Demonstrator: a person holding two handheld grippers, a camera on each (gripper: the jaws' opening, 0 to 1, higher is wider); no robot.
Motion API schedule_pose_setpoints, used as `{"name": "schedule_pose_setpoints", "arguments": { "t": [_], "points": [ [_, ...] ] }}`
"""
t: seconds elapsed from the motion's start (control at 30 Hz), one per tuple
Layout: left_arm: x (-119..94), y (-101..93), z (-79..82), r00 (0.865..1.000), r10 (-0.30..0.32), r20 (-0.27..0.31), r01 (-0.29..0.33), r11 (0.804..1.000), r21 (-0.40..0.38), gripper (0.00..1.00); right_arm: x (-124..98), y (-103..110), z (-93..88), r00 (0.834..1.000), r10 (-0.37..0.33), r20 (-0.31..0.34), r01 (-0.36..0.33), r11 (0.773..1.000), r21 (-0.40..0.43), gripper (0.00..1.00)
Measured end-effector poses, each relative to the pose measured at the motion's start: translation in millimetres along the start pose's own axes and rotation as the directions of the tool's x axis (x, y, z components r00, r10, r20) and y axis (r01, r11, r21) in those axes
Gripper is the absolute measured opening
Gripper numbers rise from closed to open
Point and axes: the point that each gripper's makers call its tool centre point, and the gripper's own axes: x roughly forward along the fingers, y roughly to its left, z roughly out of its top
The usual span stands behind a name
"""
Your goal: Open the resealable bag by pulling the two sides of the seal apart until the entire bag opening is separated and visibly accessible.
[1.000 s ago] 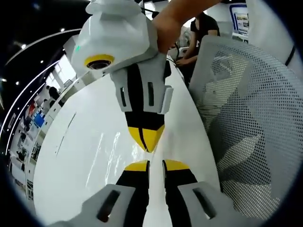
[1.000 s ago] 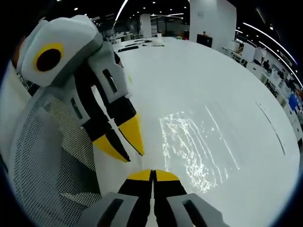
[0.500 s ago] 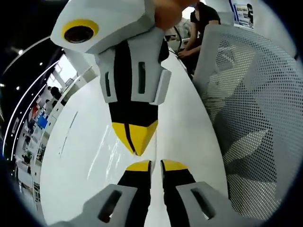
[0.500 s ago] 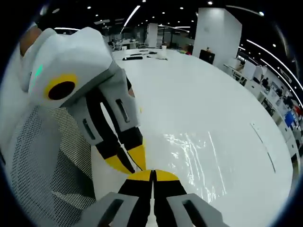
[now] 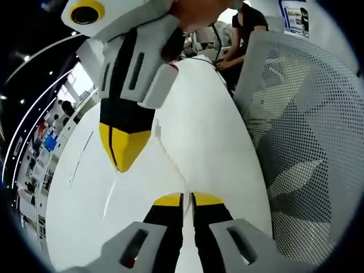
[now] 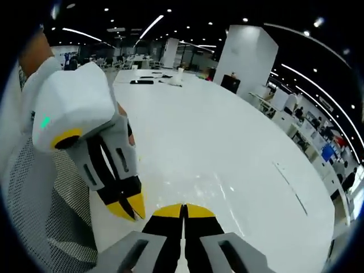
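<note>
The resealable bag (image 5: 149, 181) is clear film and hard to make out against the white table (image 5: 200, 122). In the left gripper view one thin edge of it runs down into my left gripper (image 5: 182, 199), whose yellow-tipped jaws are pinched on it. My right gripper (image 5: 121, 166) comes in from the upper left, shut, with another faint edge hanging from its tips. In the right gripper view my right gripper (image 6: 183, 208) is shut at the bottom. The left gripper (image 6: 129, 211) hangs just left of it, and a faint sheen of the bag (image 6: 220, 189) lies ahead.
A white mesh office chair (image 5: 301, 142) stands close on one side, also seen as mesh chair (image 6: 40, 193). A seated person (image 5: 242, 28) works at the table's far end. Dark items (image 6: 142, 81) lie far across the table (image 6: 199, 125). Desks and screens line the room's edge.
The two grippers have drawn apart: the right one has swung left in the left gripper view. In the right gripper view, the left one has dropped lower left. The bag's glare has faded.
</note>
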Motion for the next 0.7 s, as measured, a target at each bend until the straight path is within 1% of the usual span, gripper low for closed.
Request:
{"name": "schedule_pose_setpoints", "arguments": {
  "t": [0.07, 0.23, 0.33, 0.7],
  "points": [
    [0, 0.8, 1.0, 1.000, 0.005, 0.006, -0.005, 1.000, 0.005, 0.03, -4, -7, 4.5, 1.000, -0.018, 0.017, 0.017, 1.000, 0.020, 0.00],
    [-1, 5.4, 5.1, 1.000, 0.019, 0.024, -0.019, 1.000, -0.019, 0.02, -9, -19, 8.7, 0.998, -0.053, 0.031, 0.053, 0.998, 0.026, 0.00],
    [-1, 8.1, 4.4, 1.000, 0.026, 0.018, -0.026, 1.000, -0.010, 0.01, -11, -23, 10.7, 0.997, -0.064, 0.035, 0.063, 0.998, 0.030, 0.00],
    [-3, 14.1, 3.1, 0.999, 0.040, 0.023, -0.039, 0.999, -0.035, 0.01, -12, -28, 13.7, 0.995, -0.087, 0.040, 0.087, 0.996, 0.023, 0.00]
  ]
}}
